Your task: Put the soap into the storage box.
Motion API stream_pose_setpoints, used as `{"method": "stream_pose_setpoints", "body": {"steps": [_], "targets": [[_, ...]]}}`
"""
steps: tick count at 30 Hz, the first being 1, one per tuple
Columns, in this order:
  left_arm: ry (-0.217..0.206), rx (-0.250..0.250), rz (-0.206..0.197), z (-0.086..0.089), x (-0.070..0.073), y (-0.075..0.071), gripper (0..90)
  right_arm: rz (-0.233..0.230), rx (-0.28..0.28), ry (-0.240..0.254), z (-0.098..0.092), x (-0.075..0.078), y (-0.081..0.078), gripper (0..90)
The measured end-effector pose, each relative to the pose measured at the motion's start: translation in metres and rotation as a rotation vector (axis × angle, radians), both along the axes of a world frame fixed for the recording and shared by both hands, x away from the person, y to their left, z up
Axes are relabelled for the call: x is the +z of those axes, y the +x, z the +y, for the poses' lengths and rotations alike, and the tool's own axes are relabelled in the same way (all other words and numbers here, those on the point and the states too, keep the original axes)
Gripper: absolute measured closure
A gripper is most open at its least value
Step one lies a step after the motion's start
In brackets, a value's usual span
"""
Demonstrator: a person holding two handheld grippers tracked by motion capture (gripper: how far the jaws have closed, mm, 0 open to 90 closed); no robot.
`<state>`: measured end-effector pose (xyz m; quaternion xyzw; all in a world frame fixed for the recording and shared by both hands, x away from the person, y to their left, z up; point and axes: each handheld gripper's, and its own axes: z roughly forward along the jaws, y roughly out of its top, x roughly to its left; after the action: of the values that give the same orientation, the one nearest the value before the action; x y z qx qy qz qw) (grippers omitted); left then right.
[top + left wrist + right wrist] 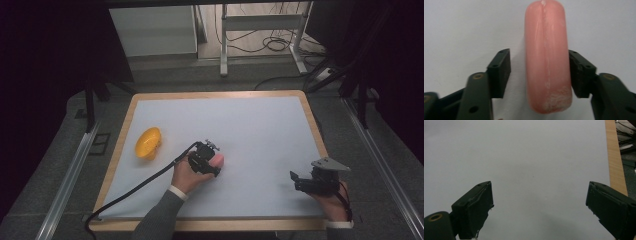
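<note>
Left gripper view: the pink sausage (547,57) lies on the white bench (260,130) between the left gripper (539,72) fingers — one touching, one short of it. Close evenly, mid-length, gently. The right gripper (539,210) hangs wide and empty — yellow bowl (148,143) well apart.

Dim, soft light overhead; the mat (250,130) evenly lit, surroundings black from 9 to 3 o'clock; close sausage (546,55) slightly blurred, faint shadows
</note>
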<state>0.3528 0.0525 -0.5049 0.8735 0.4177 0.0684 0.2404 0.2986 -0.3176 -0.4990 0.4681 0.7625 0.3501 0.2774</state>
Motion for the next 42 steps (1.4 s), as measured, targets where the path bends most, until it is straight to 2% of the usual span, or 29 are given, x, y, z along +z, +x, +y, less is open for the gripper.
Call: {"method": "stream_pose_setpoints", "body": {"steps": [4,7,16,32,42], "targets": [[-0.023,-0.017,0.014,-0.001,0.0,0.0,56.1,0.001,-0.001,-0.001,0.0,0.0,0.0,7.2],[-0.023,-0.007,0.016,0.0,0.0,0.0,59.5,-0.001,-0.002,0.0,0.0,0.0,0.0,7.2],[-0.022,-0.01,0.012,0.002,0.002,0.0,59.9,-0.001,-0.006,-0.002,-0.001,0.001,0.0,7.1],[-0.074,0.001,-0.024,0.02,0.018,-0.002,60.0,-0.001,-0.008,-0.005,-0.001,0.0,0.0,7.2],[-0.104,0.033,-0.061,0.035,0.027,-0.002,60.0,-0.004,-0.009,-0.004,-0.002,0.001,0.0,7.2]]}}
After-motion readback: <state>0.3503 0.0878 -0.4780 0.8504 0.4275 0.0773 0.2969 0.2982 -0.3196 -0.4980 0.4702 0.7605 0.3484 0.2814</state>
